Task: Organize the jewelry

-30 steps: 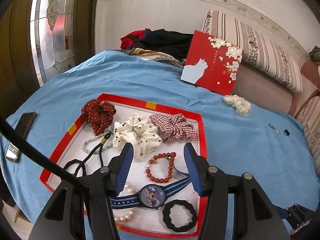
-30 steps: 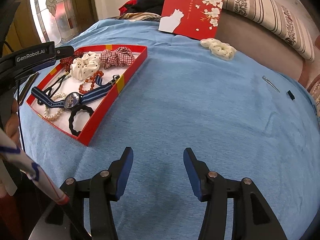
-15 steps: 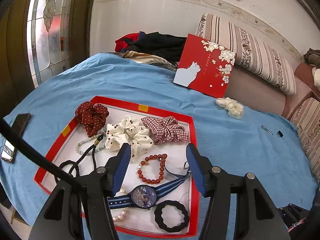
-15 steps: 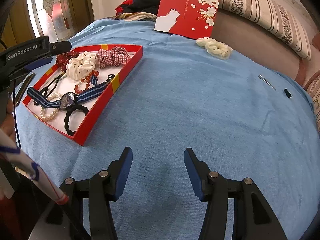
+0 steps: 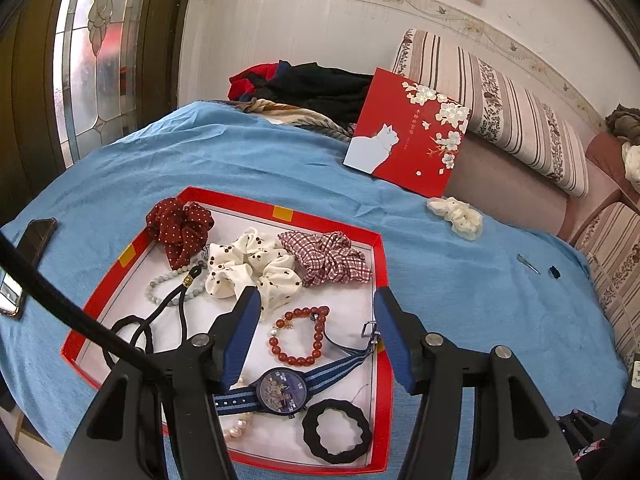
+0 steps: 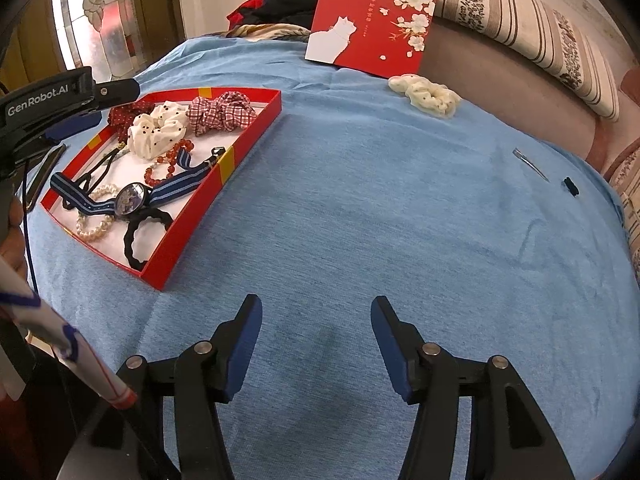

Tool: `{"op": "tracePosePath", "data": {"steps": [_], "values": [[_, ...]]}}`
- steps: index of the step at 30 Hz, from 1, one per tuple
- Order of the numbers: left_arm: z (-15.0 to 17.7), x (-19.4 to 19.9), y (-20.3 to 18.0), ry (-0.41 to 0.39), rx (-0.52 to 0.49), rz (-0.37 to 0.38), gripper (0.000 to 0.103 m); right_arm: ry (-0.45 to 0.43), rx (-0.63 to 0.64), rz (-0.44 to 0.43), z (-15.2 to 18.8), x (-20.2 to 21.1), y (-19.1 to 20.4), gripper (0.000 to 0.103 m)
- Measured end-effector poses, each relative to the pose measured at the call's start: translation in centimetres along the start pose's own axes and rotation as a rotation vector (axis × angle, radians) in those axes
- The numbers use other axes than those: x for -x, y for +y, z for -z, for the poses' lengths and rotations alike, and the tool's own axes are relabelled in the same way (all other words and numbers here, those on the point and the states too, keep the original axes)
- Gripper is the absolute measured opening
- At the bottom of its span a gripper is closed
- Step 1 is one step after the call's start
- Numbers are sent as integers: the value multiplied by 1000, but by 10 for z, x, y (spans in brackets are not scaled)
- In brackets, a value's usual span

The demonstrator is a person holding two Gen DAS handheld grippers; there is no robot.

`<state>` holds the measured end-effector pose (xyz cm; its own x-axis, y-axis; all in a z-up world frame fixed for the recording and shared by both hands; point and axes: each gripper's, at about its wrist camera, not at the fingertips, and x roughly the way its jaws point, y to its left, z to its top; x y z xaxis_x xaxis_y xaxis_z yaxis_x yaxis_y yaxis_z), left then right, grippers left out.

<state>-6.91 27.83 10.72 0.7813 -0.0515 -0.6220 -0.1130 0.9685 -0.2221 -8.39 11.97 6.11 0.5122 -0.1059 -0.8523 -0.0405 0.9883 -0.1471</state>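
A red tray (image 5: 280, 210) on the blue blanket holds a red dotted scrunchie (image 5: 180, 228), a cream dotted scrunchie (image 5: 252, 264), a plaid scrunchie (image 5: 328, 258), a red bead bracelet (image 5: 280, 350), a blue striped watch (image 5: 282, 391), a black hair tie (image 5: 310, 428), pearls (image 5: 236, 432) and a black cord (image 5: 176, 300). My left gripper (image 5: 316, 296) hovers open over the tray's near half, holding nothing. To the right of the tray (image 6: 248, 136), my right gripper (image 6: 316, 302) is over bare blanket, its jaws opening with nothing between them. Another cream scrunchie (image 6: 424, 92) lies loose on the blanket.
A red lid with a white cat (image 5: 408, 140) leans on a striped pillow (image 5: 500, 108) at the back. A metal hair clip (image 6: 530, 164) and a small black piece (image 6: 570, 186) lie far right. A phone (image 5: 28, 256) lies left of the tray. Clothes (image 5: 304, 84) are piled behind.
Both pairs of jaws stand a little wider apart than before. Nothing in the tray or on the blanket has moved.
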Motion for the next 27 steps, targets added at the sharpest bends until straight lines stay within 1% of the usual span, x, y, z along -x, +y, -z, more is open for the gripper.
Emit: {"op": "tracePosePath", "data": {"steps": [4, 12, 15, 18, 20, 22, 23, 24, 26, 27], "values": [[0, 0, 0, 0, 0, 1, 58, 2, -2, 6, 0, 0, 0, 61], [-2, 4, 0, -16, 13, 16, 66, 7, -6, 4, 2, -1, -1, 62], [-1, 8, -1, -35, 13, 6, 69, 5, -11, 1, 3, -1, -1, 62], [1, 18, -3, -96, 21, -40, 72, 1, -16, -4, 4, 3, -1, 62], [3, 30, -2, -154, 38, -90, 81, -6, -19, -7, 4, 7, -1, 62], [4, 45, -4, -219, 35, -167, 86, -21, -23, -13, 5, 15, -3, 62], [5, 55, -6, -255, 27, -217, 89, -28, -26, -15, 5, 18, -3, 62], [4, 64, -7, -276, 21, -253, 91, -39, -30, -19, 5, 22, -5, 62], [3, 86, -11, -317, 10, -337, 100, -59, -36, -23, 6, 30, -6, 63], [3, 96, -12, -334, 7, -371, 101, -74, -35, -23, 7, 35, -8, 63]]}}
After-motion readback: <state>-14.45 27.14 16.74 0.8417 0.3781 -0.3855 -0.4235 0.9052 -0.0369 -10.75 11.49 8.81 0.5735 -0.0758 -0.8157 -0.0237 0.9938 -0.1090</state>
